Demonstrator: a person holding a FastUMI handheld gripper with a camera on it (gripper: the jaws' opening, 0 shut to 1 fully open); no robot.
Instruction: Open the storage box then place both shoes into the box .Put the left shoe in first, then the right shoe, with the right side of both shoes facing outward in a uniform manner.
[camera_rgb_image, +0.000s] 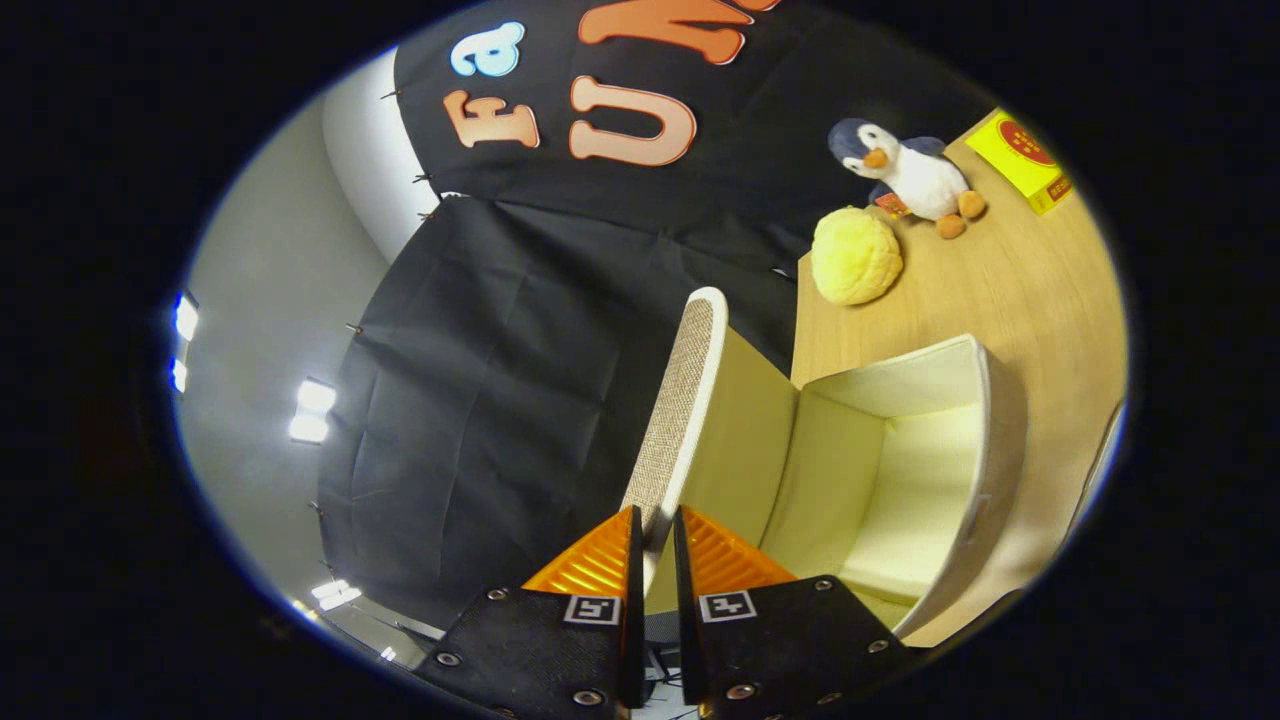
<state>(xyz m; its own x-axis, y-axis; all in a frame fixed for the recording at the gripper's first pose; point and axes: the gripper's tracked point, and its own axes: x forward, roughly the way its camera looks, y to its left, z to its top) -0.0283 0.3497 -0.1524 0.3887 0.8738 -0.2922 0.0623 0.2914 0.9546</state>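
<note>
Between the fingers (655, 545), clamped on lid (683, 400) — storage box (985, 450) open near table's (1020, 290) edge, empty — both shoes left.

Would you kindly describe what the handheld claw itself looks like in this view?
The claw has two wedge-shaped fingers with ribbed outer faces, tapering toward their tips. Each sits on a flat black mounting plate fastened with round silver screws, and each plate carries a small square black-and-white marker.

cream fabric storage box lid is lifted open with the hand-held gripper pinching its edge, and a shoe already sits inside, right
Not quite. In the gripper view the hand-held gripper does pinch the raised lid, but the cream fabric storage box holds no shoe where its inside shows.
</note>
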